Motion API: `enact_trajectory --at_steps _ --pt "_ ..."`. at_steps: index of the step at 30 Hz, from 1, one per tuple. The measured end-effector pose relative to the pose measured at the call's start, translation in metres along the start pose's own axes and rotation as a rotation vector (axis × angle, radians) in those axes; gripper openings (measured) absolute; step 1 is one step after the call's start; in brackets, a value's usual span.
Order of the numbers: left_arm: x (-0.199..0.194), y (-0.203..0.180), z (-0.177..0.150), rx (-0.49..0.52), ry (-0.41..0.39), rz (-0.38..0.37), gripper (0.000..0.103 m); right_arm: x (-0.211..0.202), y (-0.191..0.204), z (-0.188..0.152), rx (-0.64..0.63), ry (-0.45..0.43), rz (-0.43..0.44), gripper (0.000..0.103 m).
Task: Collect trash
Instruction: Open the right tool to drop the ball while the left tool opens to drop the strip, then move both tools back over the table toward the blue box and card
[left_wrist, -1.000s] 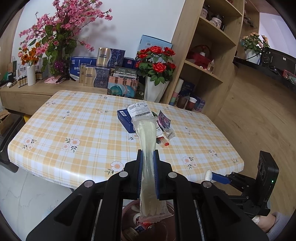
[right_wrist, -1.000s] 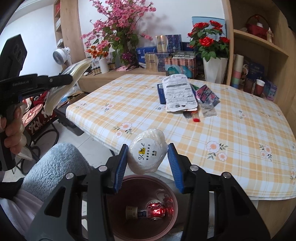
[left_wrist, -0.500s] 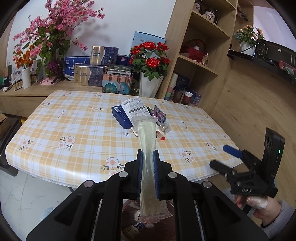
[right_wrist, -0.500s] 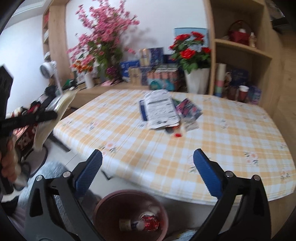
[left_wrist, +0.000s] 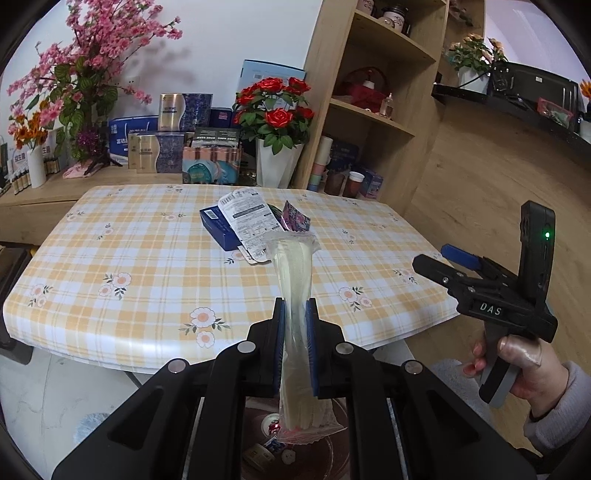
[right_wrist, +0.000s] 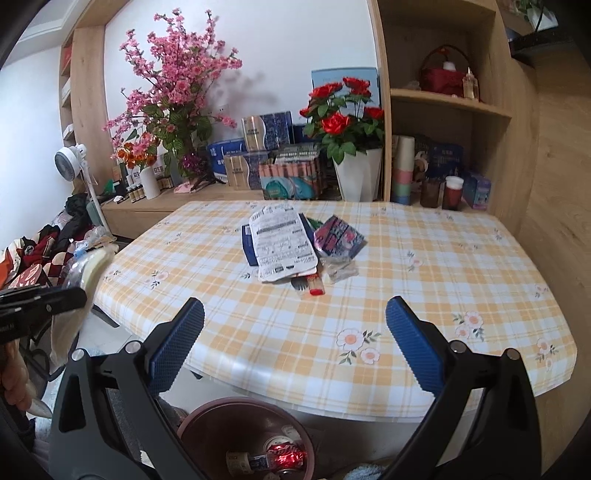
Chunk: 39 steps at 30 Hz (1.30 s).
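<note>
My left gripper (left_wrist: 295, 314) is shut on a long clear plastic packet (left_wrist: 295, 280) of pale yellow contents, held upright above the dark red trash bin (left_wrist: 258, 435). In the right wrist view my right gripper (right_wrist: 295, 332) stands wide open with nothing between its blue pads, just over the bin (right_wrist: 207, 421), which holds a red can (right_wrist: 286, 452) and other waste. A pile of trash lies mid-table: a white printed pouch (right_wrist: 282, 245), a blue box (right_wrist: 248, 245), a pink-and-blue wrapper (right_wrist: 338, 236), a small clear bag (right_wrist: 338, 267). The right gripper (left_wrist: 448, 264) shows at the right of the left wrist view.
The table (right_wrist: 424, 288) has a yellow checked cloth with flowers. Behind it a sideboard carries boxes, a white vase of red roses (right_wrist: 356, 177) and pink blossoms (right_wrist: 177, 92). Wooden shelves (right_wrist: 447, 99) stand at the right. A fan (right_wrist: 70, 158) and piled clothes sit at the left.
My right gripper opened and dropped a white round packet, which is gone from view; it then rose toward the table. The left gripper drifted slightly, still gripping the packet.
</note>
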<state>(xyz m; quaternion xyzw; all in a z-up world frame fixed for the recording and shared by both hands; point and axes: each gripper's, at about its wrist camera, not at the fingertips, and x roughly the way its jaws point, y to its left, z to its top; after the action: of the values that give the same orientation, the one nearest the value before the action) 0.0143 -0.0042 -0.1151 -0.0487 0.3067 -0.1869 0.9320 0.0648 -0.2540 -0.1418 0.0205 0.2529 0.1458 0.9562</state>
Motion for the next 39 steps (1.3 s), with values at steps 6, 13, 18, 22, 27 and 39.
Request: enact_trajectory --at_steps 6,13,18,22,27,39 --pt "0.001 -0.004 -0.006 0.007 0.022 -0.018 0.011 -0.001 -0.003 -0.003 0.01 0.008 -0.01 0.097" --pt "-0.001 -0.007 -0.007 0.011 0.013 -0.053 0.046 -0.001 -0.003 -0.004 0.011 0.012 -0.016 0.097" --pt "-0.002 0.0 -0.002 -0.009 -0.008 -0.036 0.079 0.002 -0.006 -0.005 0.011 0.023 -0.036 0.097" --pt "-0.003 0.009 0.005 -0.022 -0.035 0.009 0.094 0.005 -0.011 -0.006 0.031 0.03 -0.06 0.097" --pt "-0.001 0.025 0.018 -0.043 -0.066 0.092 0.097 0.008 -0.018 -0.005 0.058 0.037 -0.075 0.097" --pt "0.003 0.063 0.043 -0.076 -0.137 0.262 0.097 0.019 -0.022 -0.002 0.009 0.036 -0.1 0.097"
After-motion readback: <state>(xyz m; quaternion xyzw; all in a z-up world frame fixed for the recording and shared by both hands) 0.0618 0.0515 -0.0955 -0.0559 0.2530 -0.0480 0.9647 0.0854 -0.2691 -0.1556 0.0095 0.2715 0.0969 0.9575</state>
